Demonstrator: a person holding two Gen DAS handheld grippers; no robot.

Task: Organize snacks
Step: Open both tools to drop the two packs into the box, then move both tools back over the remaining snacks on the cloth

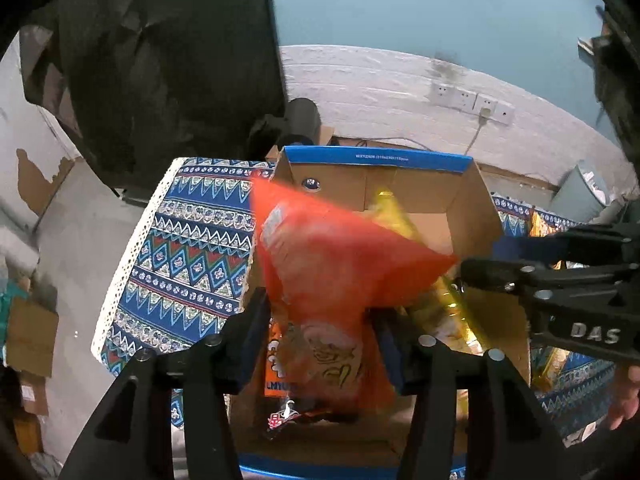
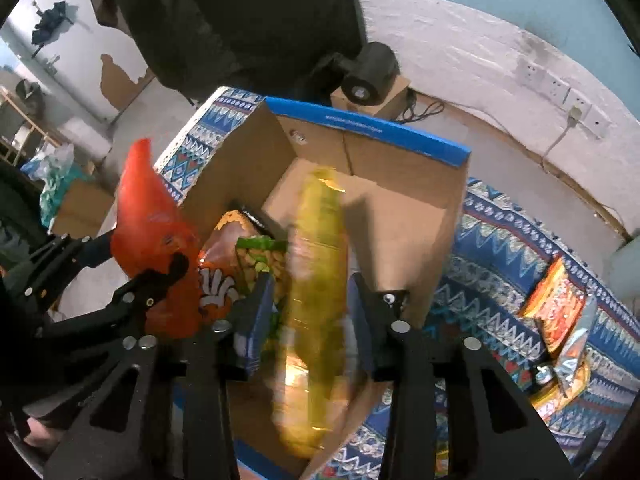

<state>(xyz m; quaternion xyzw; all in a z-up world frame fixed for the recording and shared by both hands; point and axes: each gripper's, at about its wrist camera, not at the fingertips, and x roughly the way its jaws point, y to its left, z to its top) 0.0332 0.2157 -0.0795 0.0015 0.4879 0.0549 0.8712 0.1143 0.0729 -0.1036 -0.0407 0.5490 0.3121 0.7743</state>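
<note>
the counter wears a blue patterned cloth, and on it stands an open cardboard box with a blue rim. inside the box lie a few snack packs already, among them a green bag of nuts. more packets wait on the cloth to the right of the box, well apart from both tools.

above the box, the left tool has an orange snack bag between its fingers; the jaws stand parted and the blurred bag looks to be slipping free, so i judge it released rather than clenched. the right tool likewise has a yellow snack bag between parted jaws, smeared with motion, apparently dropping into the box.

both bags look light, puffy and soft, with slick film that gives under the pads and crinkles. the contents are likely brittle, so a hard squeeze on the belly risks crushing. the flat sealed edge at the top or a corner seems the safest place to take hold.
</note>
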